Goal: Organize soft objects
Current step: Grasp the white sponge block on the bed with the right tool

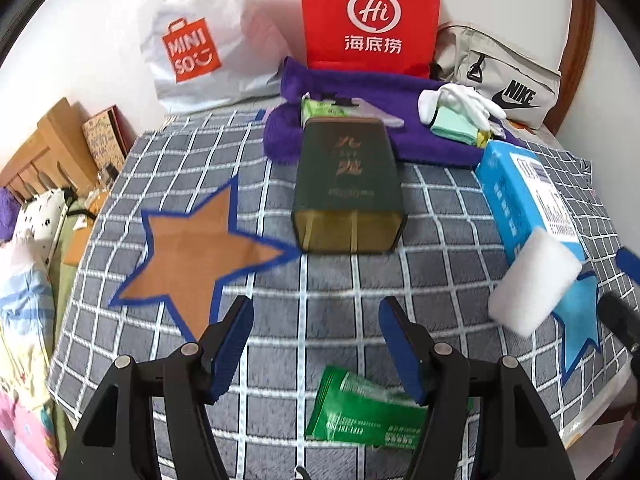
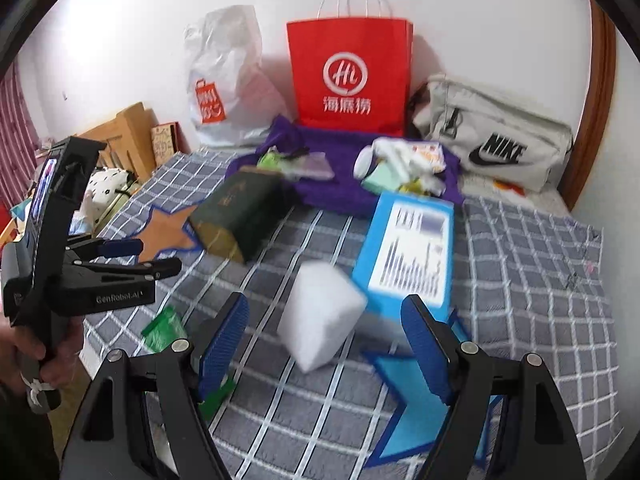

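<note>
— Both claws stand with their jaws wide apart and hold nothing. From its own camera the left gripper hangs above the grey checked cloth, and a green packet lies flat on the cloth below its fingers, partly hidden by the right finger.

— And the right gripper?

— It is over the same cloth. A white foam block lies between its two fingers and a little ahead of them; I cannot tell if a finger touches it, and the picture is blurred there. The block leans against the near end of a blue box, and its lower corner is just beside a light blue star that lies on the cloth.

— What else is on the cloth?

— A dark green tin lies on its side in the middle, with its near corner touching one tip of an orange star. Behind it a purple towel carries small soft things: a white glove, a mint green cloth and a light green pack.

— And against the wall?

— A white Miniso bag, a red paper bag and a beige Nike bag, side by side behind the towel.
</note>
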The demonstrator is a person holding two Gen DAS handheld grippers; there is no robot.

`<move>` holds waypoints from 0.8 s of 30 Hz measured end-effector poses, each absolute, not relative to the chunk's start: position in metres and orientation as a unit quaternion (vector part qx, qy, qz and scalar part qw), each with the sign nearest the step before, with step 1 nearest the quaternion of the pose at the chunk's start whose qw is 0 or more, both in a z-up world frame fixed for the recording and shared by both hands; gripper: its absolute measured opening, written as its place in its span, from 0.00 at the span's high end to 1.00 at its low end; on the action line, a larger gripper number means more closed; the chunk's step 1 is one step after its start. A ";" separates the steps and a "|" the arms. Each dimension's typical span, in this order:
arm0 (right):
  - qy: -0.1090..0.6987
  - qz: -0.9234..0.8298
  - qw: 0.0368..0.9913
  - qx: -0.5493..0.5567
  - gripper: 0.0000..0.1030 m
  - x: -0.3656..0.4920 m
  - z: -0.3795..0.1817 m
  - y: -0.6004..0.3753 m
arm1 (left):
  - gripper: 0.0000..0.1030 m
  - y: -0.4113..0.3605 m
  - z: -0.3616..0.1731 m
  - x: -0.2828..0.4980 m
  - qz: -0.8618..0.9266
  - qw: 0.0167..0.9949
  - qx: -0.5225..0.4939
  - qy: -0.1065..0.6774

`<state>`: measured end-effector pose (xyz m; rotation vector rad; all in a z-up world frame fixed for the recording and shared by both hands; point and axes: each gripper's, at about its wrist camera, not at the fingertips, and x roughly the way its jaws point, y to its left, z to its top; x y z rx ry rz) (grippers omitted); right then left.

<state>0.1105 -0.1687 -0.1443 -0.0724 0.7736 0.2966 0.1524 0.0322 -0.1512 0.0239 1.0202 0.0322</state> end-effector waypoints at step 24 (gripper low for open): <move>0.414 0.152 0.897 0.025 0.66 0.142 -0.198 -0.166 | 0.38 0.040 -0.198 0.131 -0.029 0.856 0.000 0.516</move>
